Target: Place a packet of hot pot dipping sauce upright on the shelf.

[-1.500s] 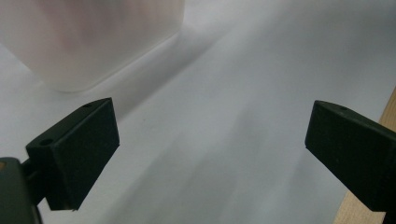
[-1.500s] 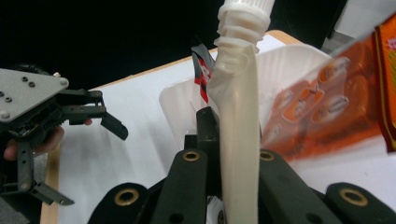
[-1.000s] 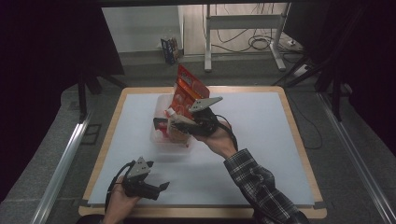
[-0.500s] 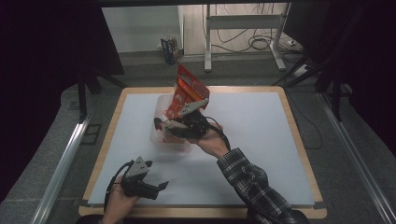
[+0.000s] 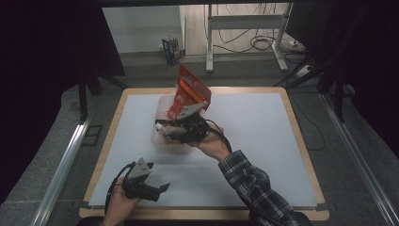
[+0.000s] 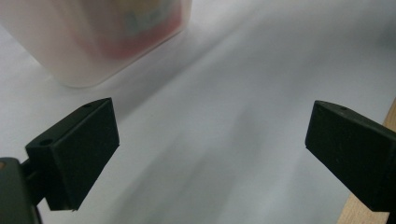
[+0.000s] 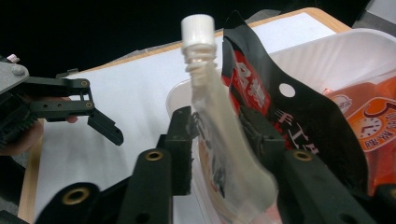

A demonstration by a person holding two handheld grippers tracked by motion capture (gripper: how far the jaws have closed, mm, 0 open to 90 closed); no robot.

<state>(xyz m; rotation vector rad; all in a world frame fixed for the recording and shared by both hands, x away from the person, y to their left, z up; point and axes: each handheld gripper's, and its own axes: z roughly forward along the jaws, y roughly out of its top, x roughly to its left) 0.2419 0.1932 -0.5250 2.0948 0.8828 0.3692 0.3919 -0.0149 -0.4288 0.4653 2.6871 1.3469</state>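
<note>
Nearest to us, our left tool rests low on the white worktop by its wooden front edge, its black jaws spread wide with nothing between them. In the left gripper view those jaws frame bare white surface, and beyond them stands the translucent plastic tub with red packaging blurred behind its wall.

Farther in, our right tool hangs over the same tub, near the middle of the worktop. In the right gripper view a clear soft pouch with a white screw cap stands upright between its jaws, cap uppermost. The jaws have just been opening: they now sit at a moderate gap on either side of the pouch, and we cannot tell whether the pads still press on it. The lower end of the pouch reaches down at the tub's near rim.

Just behind the pouch a black and red foil packet leans up out of the tub, and an orange packet lies beside it. In the high view a tall red and orange bag rises from the tub's far side.
</note>
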